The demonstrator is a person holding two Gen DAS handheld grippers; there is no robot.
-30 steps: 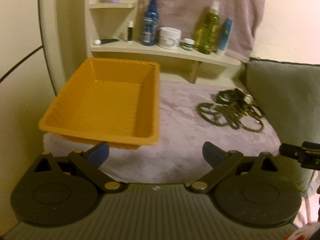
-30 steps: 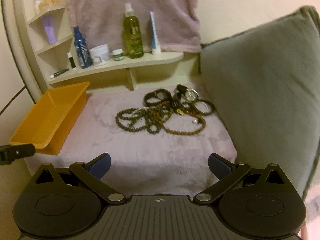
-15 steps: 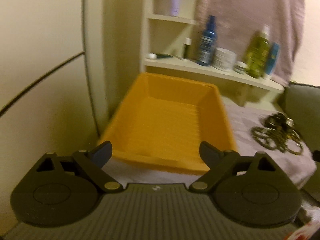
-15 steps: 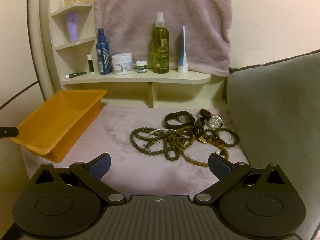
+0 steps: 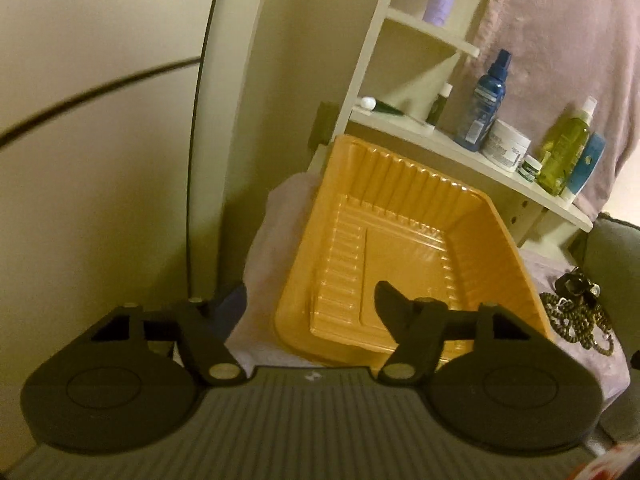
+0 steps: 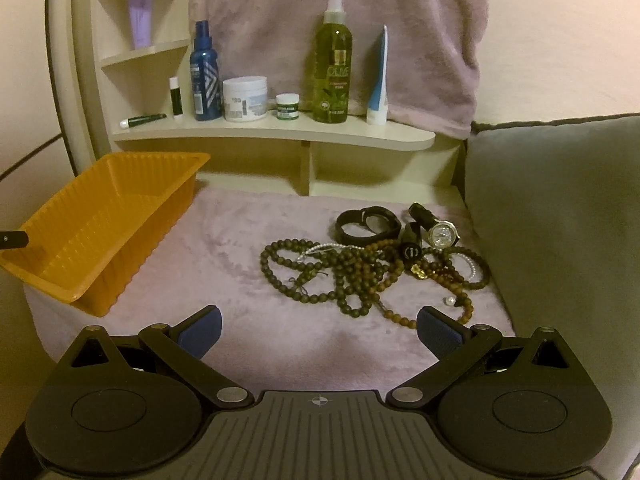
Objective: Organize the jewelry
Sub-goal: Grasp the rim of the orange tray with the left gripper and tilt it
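Compared with one second earlier, the left gripper [image 5: 308,304] has swung leftward and down toward the orange tray [image 5: 404,248], so that the tray's near left corner now lies between its fingers; the jewelry pile [image 5: 576,316], formerly right of centre in the left wrist view, now sits at the far right edge. Left fingers closing, one outside the tray's left wall and one [image 5: 390,300] inside the tray; whether either pad already presses the rim cannot be told, the left pad being dim and partly hidden.

Right gripper [image 6: 318,326] has come closer to the jewelry; its fingers [image 6: 200,330] stand wide apart and released, with nothing between them, over the mauve plush cover [image 6: 224,264].

Jewelry pile [image 6: 372,260]: dark bead strands tangled with brown bead strands, a black band [image 6: 366,226], a wristwatch [image 6: 440,234] and a loose pearl [image 6: 451,301], lying on the cover near the grey cushion [image 6: 560,216], well apart from the orange tray [image 6: 92,228], which holds nothing.

Rear shelf [image 6: 276,132]: blue spray bottle [image 6: 205,76], white jar [image 6: 245,98], small green-labelled jar [image 6: 288,107], green spray bottle [image 6: 333,60], blue-and-white tube [image 6: 379,80]. A mauve towel [image 6: 340,20] hangs behind.
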